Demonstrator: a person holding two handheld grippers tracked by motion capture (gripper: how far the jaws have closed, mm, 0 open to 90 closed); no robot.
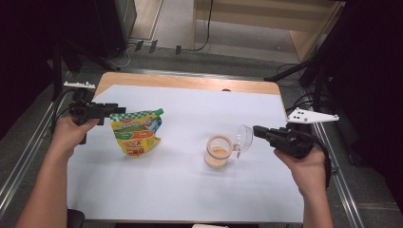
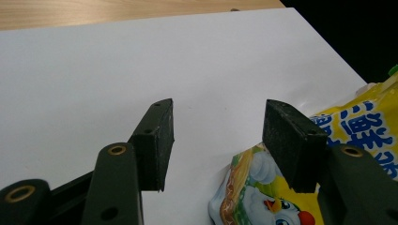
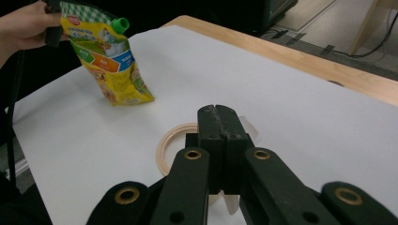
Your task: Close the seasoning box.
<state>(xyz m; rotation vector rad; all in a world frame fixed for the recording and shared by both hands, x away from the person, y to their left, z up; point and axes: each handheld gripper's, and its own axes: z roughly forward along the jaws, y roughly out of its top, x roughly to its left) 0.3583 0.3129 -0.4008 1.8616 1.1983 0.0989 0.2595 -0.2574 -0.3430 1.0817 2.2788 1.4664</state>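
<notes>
White paper table (image 1: pixel 180 190); left tongs (image 1: pixel 113 114) spread beside glossy pouch (image 1: pixel 135 134), right tongs (image 1: pixel 254 131) pinching clear lid (image 1: pixel 243 137).

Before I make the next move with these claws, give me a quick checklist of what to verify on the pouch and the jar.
1. Jar mouth uncovered: ok, the clear lid is tipped off to its right side.
2. Right claw grip on lid: ok, jaws closed on its edge.
3. Left claw grip on pouch: not ok, jaws open, pouch beside one jaw, not between them.
4. Pouch upright: ok, it stands on the sheet.
5. Pouch ready to pour: not ok, green cap is on.
6. Path from pouch to jar: ok, bare sheet between them.
</notes>
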